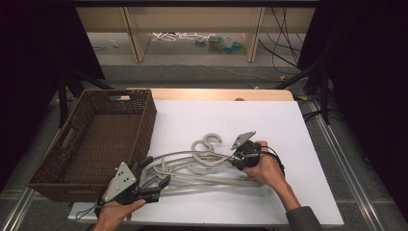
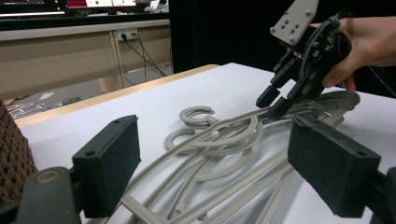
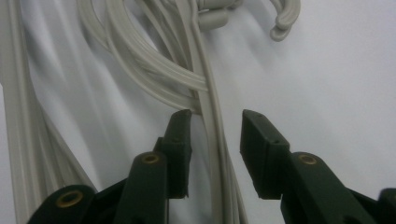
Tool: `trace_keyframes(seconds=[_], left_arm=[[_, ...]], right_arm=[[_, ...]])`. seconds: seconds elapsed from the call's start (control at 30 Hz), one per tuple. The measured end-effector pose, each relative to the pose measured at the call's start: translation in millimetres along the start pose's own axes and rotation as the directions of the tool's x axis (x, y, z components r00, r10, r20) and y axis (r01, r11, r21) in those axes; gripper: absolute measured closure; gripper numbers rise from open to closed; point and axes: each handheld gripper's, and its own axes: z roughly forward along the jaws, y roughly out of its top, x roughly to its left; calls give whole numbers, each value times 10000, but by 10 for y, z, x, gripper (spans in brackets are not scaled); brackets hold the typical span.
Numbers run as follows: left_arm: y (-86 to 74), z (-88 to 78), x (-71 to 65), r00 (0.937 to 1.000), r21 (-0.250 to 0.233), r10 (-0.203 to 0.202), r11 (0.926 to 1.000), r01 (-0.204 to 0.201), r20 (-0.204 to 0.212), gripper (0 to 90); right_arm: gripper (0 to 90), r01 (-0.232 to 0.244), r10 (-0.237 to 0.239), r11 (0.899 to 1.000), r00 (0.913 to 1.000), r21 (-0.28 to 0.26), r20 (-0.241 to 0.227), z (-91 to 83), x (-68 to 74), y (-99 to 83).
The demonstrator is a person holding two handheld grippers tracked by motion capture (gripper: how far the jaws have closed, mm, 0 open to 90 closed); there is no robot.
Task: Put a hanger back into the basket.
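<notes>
Black padded jaws of the left tongs point(image 2: 224, 163) are seen closest of all, spread wide, with the near ends of the grey plastic hangers point(image 1: 202, 168) lying between and below them; no pad is seen pressing on a bar. Beyond those jaws, toward the far side of the heap, the right tongs point(image 2: 275, 103) are lowered onto the tangle, close to where the hooks point(image 2: 196, 116) curl out. From the right gripper view, one thin hanger arm point(image 3: 212, 140) is framed between the two jaws, which are set fairly narrow but with a gap left on each side, so nothing is gripped yet.

Trouble is to be expected from the tangle itself. Several hangers are interlocked, arms threaded through loops just ahead of the right tongs, so that if one arm is pinched and lifted, the whole bundle could be dragged up with it. A thin, rounded bar could also be squeezed out sideways from between the pads if it is caught off-centre. Should the heap be pulled toward the left tongs, the hooks could be snagged on a neighbour or on the rim of the wicker basket point(image 1: 144, 120) standing just beside the left tongs on the white worktop point(image 1: 269, 120). A loose hanger might then be dropped off the near edge.
</notes>
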Motion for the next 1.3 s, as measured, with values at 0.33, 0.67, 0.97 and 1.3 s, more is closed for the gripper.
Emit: trace_keyframes(seconds=[0.33,0.67,0.97,1.3], left_arm=[[2,7,-1,9999,33,101,9999,-101,85,166],[16,-3,-1,9999,-53,105,9999,-105,85,165],[28,4,5,9999,-92,-126,9999,127,114,165],[253,254,-40,9992,285,-3,9996,-9,409,172]], right_arm=[[789,747,-748,9966,9972,360,-3,75,-7,48],[821,1518,-1539,9870,9874,527,371,-42,63,122],[827,2124,-2166,9754,9731,587,785,-172,87,155],[825,2677,-2615,9627,9578,-389,1191,-446,85,87]])
